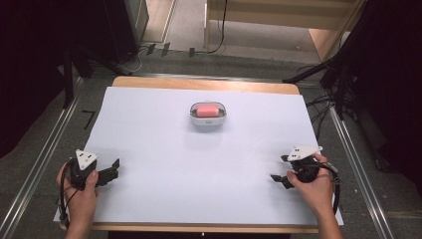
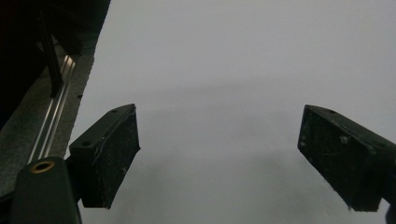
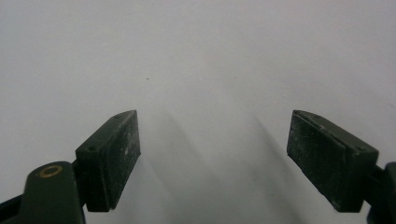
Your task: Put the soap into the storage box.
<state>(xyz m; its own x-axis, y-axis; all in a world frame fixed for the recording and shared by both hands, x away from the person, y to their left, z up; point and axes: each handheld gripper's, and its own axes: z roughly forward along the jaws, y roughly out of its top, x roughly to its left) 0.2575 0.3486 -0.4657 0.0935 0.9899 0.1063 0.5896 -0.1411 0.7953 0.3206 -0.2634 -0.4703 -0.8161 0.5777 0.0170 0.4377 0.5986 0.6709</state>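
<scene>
Both grippers' jaws apart, left gripper (image 1: pixel 115 168), right gripper (image 1: pixel 278 168), pink block (image 1: pixel 206 110) lengthwise left-right in clear case (image 1: pixel 207 122)

Even overhead light, dark surroundings; gripper views dim, soft shadows.

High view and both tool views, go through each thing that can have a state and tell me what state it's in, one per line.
Left tool: open, empty, held low near the table's left edge.
Right tool: open, empty, held low near the table's right edge.
Clear-lidded case: appears closed, flat on the white sheet, apart from both tools.
Pink item: inside the case.
White sheet: lying flat over the table.
</scene>
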